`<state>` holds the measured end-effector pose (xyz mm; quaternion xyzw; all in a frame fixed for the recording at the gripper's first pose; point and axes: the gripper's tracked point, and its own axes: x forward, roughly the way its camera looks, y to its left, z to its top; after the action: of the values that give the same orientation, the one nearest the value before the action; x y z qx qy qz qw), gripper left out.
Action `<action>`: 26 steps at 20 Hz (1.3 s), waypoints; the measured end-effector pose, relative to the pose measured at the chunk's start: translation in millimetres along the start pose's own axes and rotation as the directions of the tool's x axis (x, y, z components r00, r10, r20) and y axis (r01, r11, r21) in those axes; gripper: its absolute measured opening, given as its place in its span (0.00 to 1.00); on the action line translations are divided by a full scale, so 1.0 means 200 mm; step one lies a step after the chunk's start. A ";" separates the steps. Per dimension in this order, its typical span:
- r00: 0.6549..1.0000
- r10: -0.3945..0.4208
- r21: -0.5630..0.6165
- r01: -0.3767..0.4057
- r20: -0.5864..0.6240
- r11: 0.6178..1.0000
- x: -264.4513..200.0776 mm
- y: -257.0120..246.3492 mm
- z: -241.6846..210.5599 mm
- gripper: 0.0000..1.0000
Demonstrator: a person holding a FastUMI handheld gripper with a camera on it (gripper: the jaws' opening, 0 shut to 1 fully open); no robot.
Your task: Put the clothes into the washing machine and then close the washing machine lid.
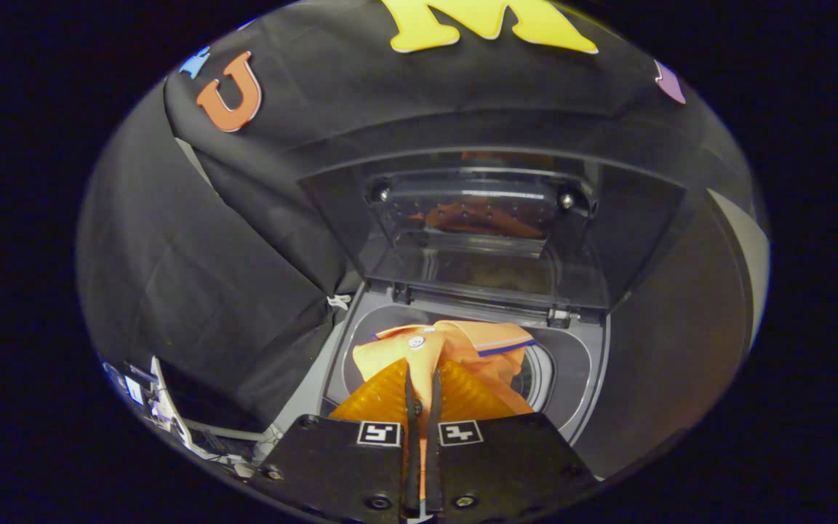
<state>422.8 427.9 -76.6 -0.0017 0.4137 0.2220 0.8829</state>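
orange shirt (448,349) in hand-held gripper (423,378) (pinched), above open washer rim (593,364)

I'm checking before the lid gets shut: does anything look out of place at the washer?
The orange shirt, pinched in the gripper, hangs over the washing machine opening, not yet inside. The lid stands upright, open.

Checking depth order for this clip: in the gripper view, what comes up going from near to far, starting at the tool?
Tool, shut on the orange shirt → washing machine's top rim → raised lid → booth's black cloth wall.
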 end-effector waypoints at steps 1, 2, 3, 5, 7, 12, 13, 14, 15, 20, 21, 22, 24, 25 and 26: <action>1.000 -0.006 0.001 0.006 -0.013 1.000 0.05 -0.01 -0.01 0.06; 1.000 -0.014 -0.001 0.014 -0.026 1.000 0.09 -0.02 -0.02 0.06; 0.999 -0.023 -0.005 0.023 -0.040 1.000 0.12 -0.04 -0.04 0.06; 0.997 -0.042 -0.009 0.041 -0.069 0.999 0.19 -0.06 -0.08 0.06; 0.993 -0.058 -0.008 0.057 -0.106 0.998 0.25 -0.07 -0.12 0.06; 0.983 -0.101 -0.017 0.099 -0.155 0.995 0.34 -0.10 -0.19 0.06; 0.982 -0.107 -0.016 0.106 -0.157 0.994 0.34 -0.11 -0.19 0.06; 0.981 -0.115 -0.016 0.114 -0.155 0.993 0.34 -0.11 -0.19 0.06; 0.981 -0.127 -0.015 0.126 -0.149 0.992 0.34 -0.12 -0.18 0.06; 0.981 -0.154 -0.013 0.153 -0.119 0.988 0.33 -0.13 -0.16 0.11; 0.983 -0.145 -0.015 0.144 -0.116 0.989 0.33 -0.12 -0.17 0.14; 0.984 -0.147 -0.022 0.146 -0.105 0.989 0.31 -0.12 -0.16 0.17; 0.983 -0.172 -0.047 0.169 -0.069 0.985 0.28 -0.12 -0.13 0.50; 0.982 -0.182 -0.054 0.179 -0.056 0.982 0.27 -0.12 -0.12 0.66; 0.981 -0.186 -0.055 0.183 -0.049 0.981 0.27 -0.12 -0.13 0.82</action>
<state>443.7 423.3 -137.1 -0.0684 0.4298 0.1493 0.8879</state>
